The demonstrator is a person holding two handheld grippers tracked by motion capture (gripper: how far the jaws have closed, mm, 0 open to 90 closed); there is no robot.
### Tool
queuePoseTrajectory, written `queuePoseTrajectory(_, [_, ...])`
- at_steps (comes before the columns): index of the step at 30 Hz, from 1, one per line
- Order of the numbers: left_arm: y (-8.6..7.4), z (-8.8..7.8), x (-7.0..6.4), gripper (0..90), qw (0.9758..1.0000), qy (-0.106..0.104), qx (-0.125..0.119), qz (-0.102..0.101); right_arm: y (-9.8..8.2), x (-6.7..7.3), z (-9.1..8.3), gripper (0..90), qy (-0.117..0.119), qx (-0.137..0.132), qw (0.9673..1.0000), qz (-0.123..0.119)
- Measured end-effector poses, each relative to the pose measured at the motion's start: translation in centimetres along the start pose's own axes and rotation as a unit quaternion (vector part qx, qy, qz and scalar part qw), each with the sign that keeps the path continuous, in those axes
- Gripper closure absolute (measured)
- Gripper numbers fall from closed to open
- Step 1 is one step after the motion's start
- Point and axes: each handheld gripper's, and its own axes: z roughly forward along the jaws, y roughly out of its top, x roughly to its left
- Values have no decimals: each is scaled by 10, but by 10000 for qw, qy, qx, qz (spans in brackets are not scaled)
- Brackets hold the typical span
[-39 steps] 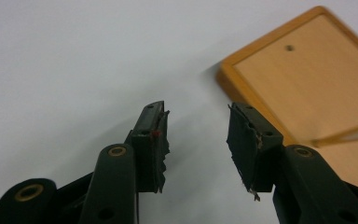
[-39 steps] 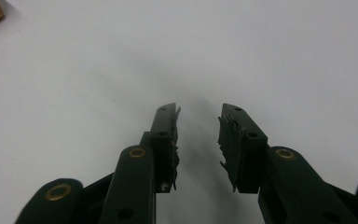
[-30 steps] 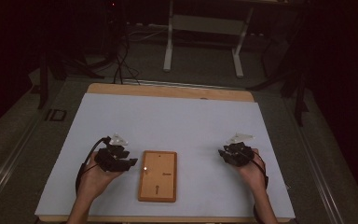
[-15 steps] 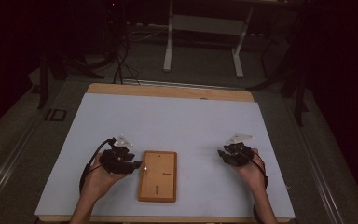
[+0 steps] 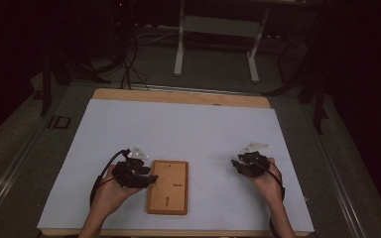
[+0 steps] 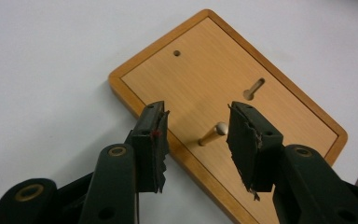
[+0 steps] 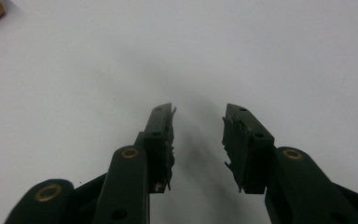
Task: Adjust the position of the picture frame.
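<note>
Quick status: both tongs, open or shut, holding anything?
Left tongs: open, empty, jaws either side of the brass peg on the wooden board.
Right tongs: open, empty.

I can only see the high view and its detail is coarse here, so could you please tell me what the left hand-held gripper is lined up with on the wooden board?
Observer: The left hand-held gripper is open, and a small brass peg standing up from the wooden board shows between its jaws, not yet gripped.
Operator: Thank you. Does the board have any other features?
Observer: Yes, a keyhole-shaped slot beyond the peg and a small round hole near the far edge.
Operator: And what is the right hand-held gripper doing?
Observer: The right hand-held gripper is open over bare white table surface, holding nothing.
</note>
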Motion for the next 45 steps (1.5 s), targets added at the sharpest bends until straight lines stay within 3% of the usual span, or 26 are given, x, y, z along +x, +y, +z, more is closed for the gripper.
queuePoseTrajectory(3, [0, 8, -3, 608, 9999, -33, 136, 35, 0, 0, 1, 621, 8, 11, 10000, -8])
queuePoseTrajectory(6, [-2, 19, -2, 659, 9994, 1, 332, -55, 0, 0, 1, 621, 2, 8, 10000, -21])
queuePoseTrajectory(10, [-4, 27, -2, 703, 9993, -104, 355, -95, -1, 0, 1, 621, 3, 3, 10000, -8])
queuePoseTrajectory(13, [-3, 28, -6, 789, 9993, -96, 367, -22, -1, 0, 1, 619, 9, 16, 10000, -15])
queuePoseTrajectory(16, [-3, 29, -9, 794, 9992, 56, 403, 14, -1, 0, 2, 619, 19, 19, 10000, -44])
queuePoseTrajectory(22, [-4, 34, -12, 767, 9989, 120, 442, -62, -1, 1, 2, 618, 34, 21, 10000, -69])
queuePoseTrajectory(30, [-4, 33, -13, 831, 9982, 291, 518, 62, -1, 1, 2, 618, 49, 19, 10000, -70])
queuePoseTrajectory(36, [-3, 31, -9, 836, 9990, 172, 403, 94, 0, 2, 4, 618, 63, 10, 9999, -106])
queuePoseTrajectory(45, [5, 28, -12, 837, 9986, 288, 305, 324, 0, 6, 6, 613, 135, 13, 9998, -171])
